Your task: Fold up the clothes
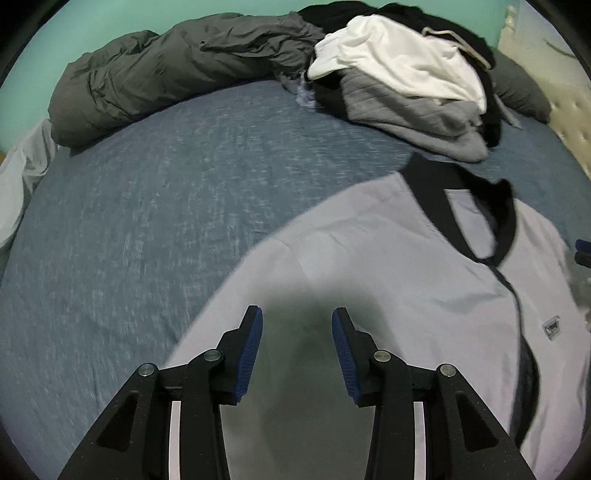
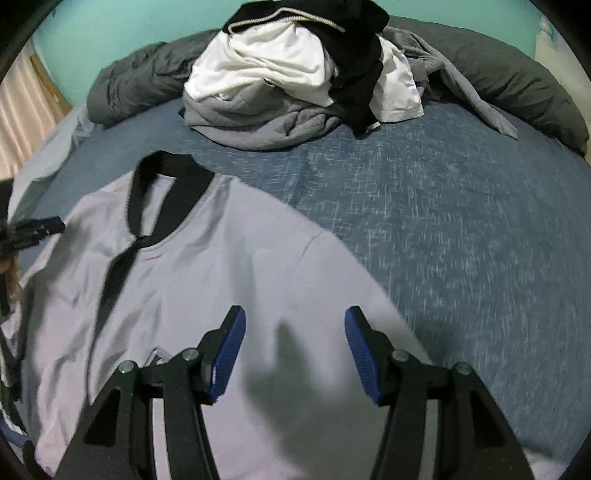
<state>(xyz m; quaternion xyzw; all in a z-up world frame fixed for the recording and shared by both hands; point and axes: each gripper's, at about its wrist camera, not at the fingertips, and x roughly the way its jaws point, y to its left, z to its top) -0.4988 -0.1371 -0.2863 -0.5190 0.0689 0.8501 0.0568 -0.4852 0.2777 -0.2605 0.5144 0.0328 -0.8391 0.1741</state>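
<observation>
Two grippers: the left gripper (image 1: 297,321) and the right gripper (image 2: 294,319) were each seen over the garment, fingers apart, nothing clamped between them.
Left gripper fingers: blue pads (image 1: 253,343) were held apart above the jacket's left-hand side in its own view, a dark shadow cast on the cloth between them.
Right gripper fingers: blue pads (image 2: 360,345) were spread wider, above the jacket's shoulder and sleeve.
Task garment: one pale lilac jacket (image 1: 388,251) was laid flat, front up, on the bed (image 1: 147,206), with a black collar (image 1: 480,206) and a black placket down the middle.
Left view only: a small dark chest badge (image 1: 551,326) was shown on the jacket.
Right view only: the left gripper's tip (image 2: 40,227) was seen at the jacket's far edge, and a pale curtain (image 2: 22,122) beside the bed.
Pile: one heap of clothes (image 2: 288,81), white, grey and black, was left at the far side of the bed, apart from the jacket.
Duvet: one dark grey duvet (image 1: 166,74) was bunched along the green wall (image 1: 92,22).
Bed sheet: mottled blue.
</observation>
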